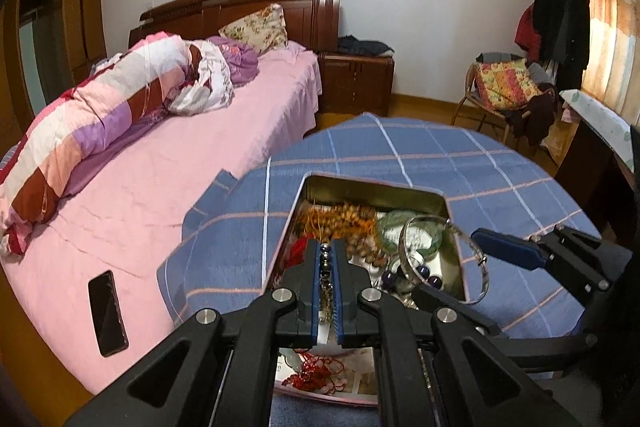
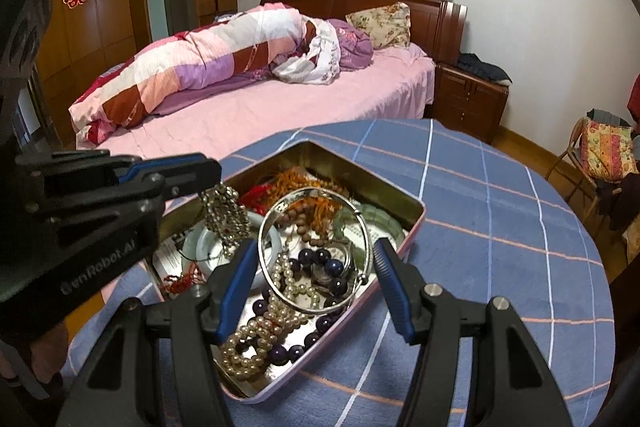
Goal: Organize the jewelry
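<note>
An open metal tin [image 2: 414, 215] holds tangled jewelry on a blue checked tablecloth [image 2: 500, 227]. My left gripper [image 1: 329, 247] is shut on a beaded metal chain [image 1: 325, 263]; in the right wrist view the left gripper [image 2: 208, 183] holds the chain [image 2: 224, 215] hanging over the tin. My right gripper [image 2: 316, 255] is spread wide around a silver bangle [image 2: 314, 247], which stands on edge above the tin between the pads; I cannot see contact. The bangle [image 1: 444, 259] and right gripper [image 1: 476, 259] show in the left wrist view. Pearls [image 2: 256, 335], dark purple beads [image 2: 320, 259] and brown beads [image 1: 352, 215] lie inside.
A bed with a pink sheet [image 1: 168, 195] borders the table on the left; a black phone [image 1: 108, 313] lies on it. A nightstand [image 1: 356, 83] and a chair with cushions [image 1: 506, 87] stand behind the table. A jade bangle [image 2: 208, 247] sits in the tin.
</note>
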`<state>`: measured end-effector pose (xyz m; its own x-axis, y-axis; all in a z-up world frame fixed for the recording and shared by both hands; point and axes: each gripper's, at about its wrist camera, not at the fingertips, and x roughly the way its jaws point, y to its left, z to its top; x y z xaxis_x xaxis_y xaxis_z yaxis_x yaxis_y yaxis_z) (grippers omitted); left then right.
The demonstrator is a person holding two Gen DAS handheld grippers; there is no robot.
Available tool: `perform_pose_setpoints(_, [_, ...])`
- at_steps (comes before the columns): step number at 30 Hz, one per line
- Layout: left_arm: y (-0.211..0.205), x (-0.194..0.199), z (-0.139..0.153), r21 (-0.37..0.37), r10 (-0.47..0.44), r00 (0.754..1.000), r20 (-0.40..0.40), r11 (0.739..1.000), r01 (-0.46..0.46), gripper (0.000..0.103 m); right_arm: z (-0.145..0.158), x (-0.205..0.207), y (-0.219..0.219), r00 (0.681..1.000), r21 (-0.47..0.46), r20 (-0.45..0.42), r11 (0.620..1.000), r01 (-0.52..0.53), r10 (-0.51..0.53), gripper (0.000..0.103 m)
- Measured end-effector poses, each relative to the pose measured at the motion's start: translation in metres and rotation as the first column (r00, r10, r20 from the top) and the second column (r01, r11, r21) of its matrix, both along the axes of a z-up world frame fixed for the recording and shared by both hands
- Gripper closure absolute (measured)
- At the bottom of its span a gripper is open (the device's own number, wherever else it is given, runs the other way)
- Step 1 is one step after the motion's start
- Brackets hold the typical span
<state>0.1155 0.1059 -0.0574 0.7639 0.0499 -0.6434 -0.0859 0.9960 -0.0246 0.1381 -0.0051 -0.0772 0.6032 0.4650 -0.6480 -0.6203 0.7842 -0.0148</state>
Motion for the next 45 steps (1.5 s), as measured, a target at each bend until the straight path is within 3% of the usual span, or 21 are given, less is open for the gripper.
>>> perform_pose_setpoints(8, [0.005, 0.006, -0.024, -0.026, 0.021, 0.997, -0.071, 0.999, -0.022, 0.098, -0.015, 0.005, 0.003, 0.998, -0.023, -0.065, 1.0, -0.02, 0.019, 0.04])
perform_pose_setpoints(9, [0.005, 0.007, -0.027, -0.033, 0.02, 0.996, -0.086, 0.999, -0.023, 0.098, -0.016, 0.004, 0.003, 0.998, -0.021, -0.064, 1.0, -0.019, 0.018, 0.038])
perform_pose_setpoints(10, [0.006, 0.007, -0.028, -0.038, 0.025, 0.995, -0.092, 0.999, -0.028, 0.097, -0.015, 0.003, 0.002, 0.998, -0.022, -0.063, 1.0, -0.02, 0.019, 0.029])
perform_pose_setpoints(13, [0.007, 0.001, -0.026, -0.051, 0.034, 0.996, -0.083, 0.998, -0.038, 0.08, -0.013, 0.001, -0.001, 0.999, -0.027, -0.049, 1.0, -0.006, 0.005, 0.021])
perform_pose_setpoints(15, [0.006, -0.004, -0.021, -0.038, 0.047, 0.997, -0.065, 0.998, -0.05, 0.048, -0.011, -0.003, -0.006, 0.999, -0.022, -0.049, 1.0, 0.001, -0.002, 0.021])
perform_pose_setpoints(17, [0.005, -0.013, -0.013, -0.035, 0.064, 0.998, -0.027, 0.997, -0.065, 0.034, -0.009, -0.006, -0.012, 0.999, -0.026, -0.039, 1.0, 0.014, -0.015, 0.021])
perform_pose_setpoints(28, [0.011, -0.042, 0.006, -0.045, 0.09, 0.996, 0.024, 0.995, -0.089, 0.033, 0.014, -0.02, -0.054, 0.993, 0.036, -0.007, 0.992, 0.121, -0.121, 0.018])
perform_pose_setpoints(45, [0.012, -0.05, 0.016, -0.044, 0.093, 0.995, 0.046, 0.995, -0.091, 0.033, 0.025, -0.026, -0.062, 0.99, 0.057, 0.023, 0.988, 0.141, -0.143, 0.017])
